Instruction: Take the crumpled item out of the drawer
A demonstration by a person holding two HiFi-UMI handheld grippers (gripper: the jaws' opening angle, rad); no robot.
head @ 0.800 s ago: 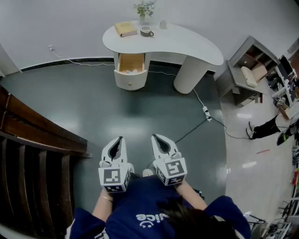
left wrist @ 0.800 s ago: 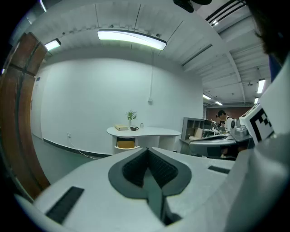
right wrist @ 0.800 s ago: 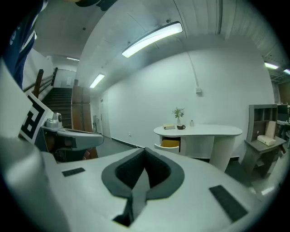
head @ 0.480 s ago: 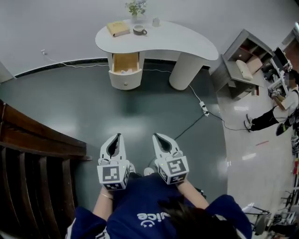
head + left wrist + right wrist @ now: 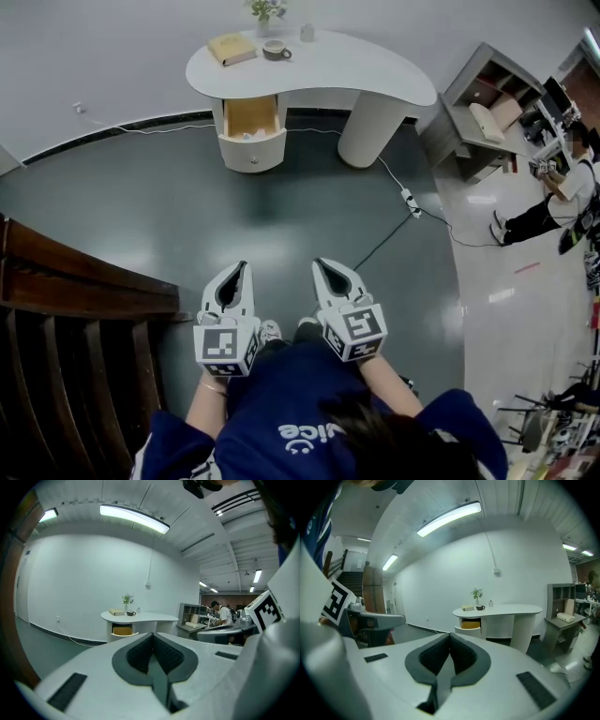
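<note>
Both our left gripper [image 5: 238,269] and right gripper [image 5: 324,266] ride with fingers closed on nothing, idle because we stand well short of the desk [image 5: 319,70], under which the open drawer [image 5: 251,157] holds the pale crumpled item [image 5: 247,137].

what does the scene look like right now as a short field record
desk: white curved desk by the far wall
drawer: open, under the desk's left end
in drawer: pale contents, too small to identify
on desk: book, cup, plant
left gripper: jaws together, empty, far from the desk
right gripper: jaws together, empty, far from the desk
floor: cable with power strip
</note>
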